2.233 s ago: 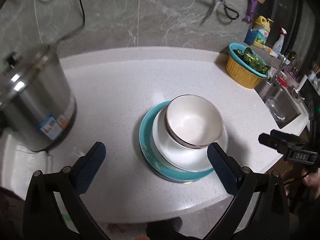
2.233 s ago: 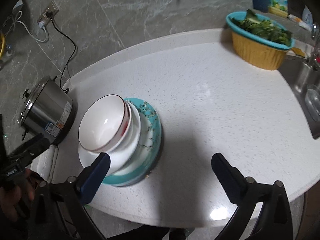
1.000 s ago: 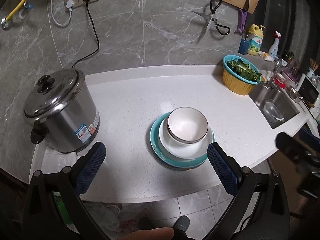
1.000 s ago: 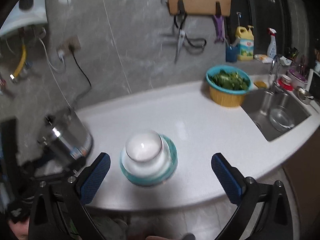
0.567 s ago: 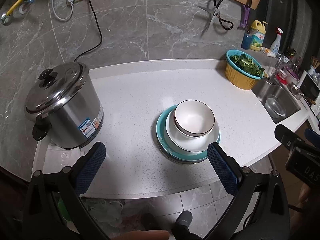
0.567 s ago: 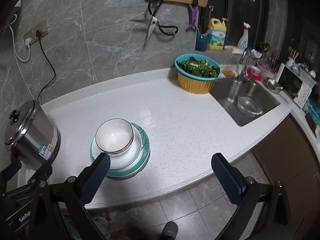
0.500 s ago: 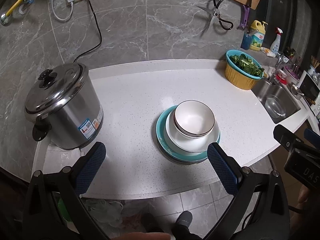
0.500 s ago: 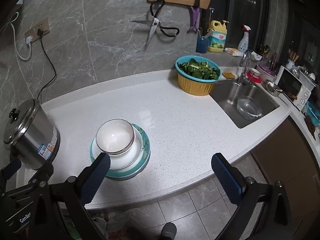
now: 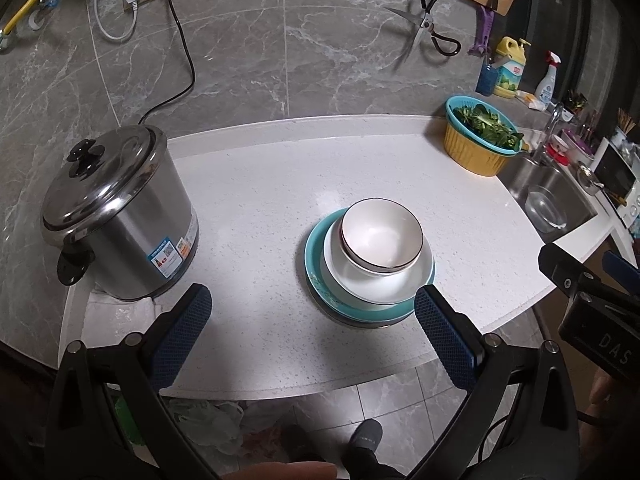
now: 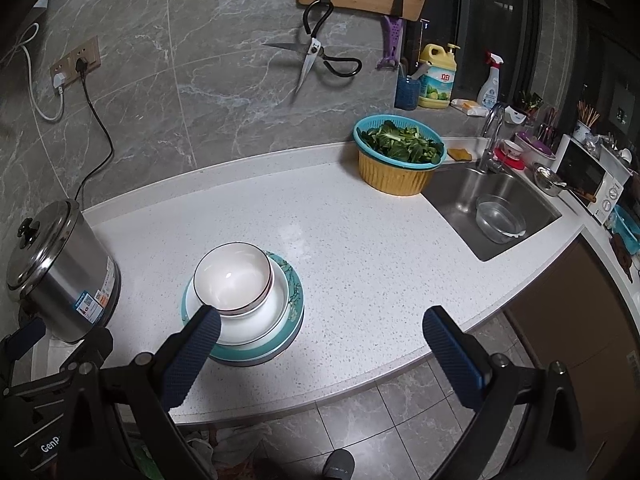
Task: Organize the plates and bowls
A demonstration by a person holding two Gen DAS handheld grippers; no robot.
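Both of your hand-held grippers, left (image 9: 310, 307) and right (image 10: 318, 326), have backed off, released; the glazed bowl (image 9: 381, 239) is brittle, slippery—grip its rim.

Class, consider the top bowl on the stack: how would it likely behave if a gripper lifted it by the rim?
The top bowl looks glazed, so probably slippery and fragile. It sits loose in the wider white bowl, so it should lift free, perhaps tilting in a one-sided grip.

One bowl (image 9: 381, 238), two plates (image 9: 416, 284), one steel pot (image 9: 120, 216), one vegetable basket (image 9: 480, 136).
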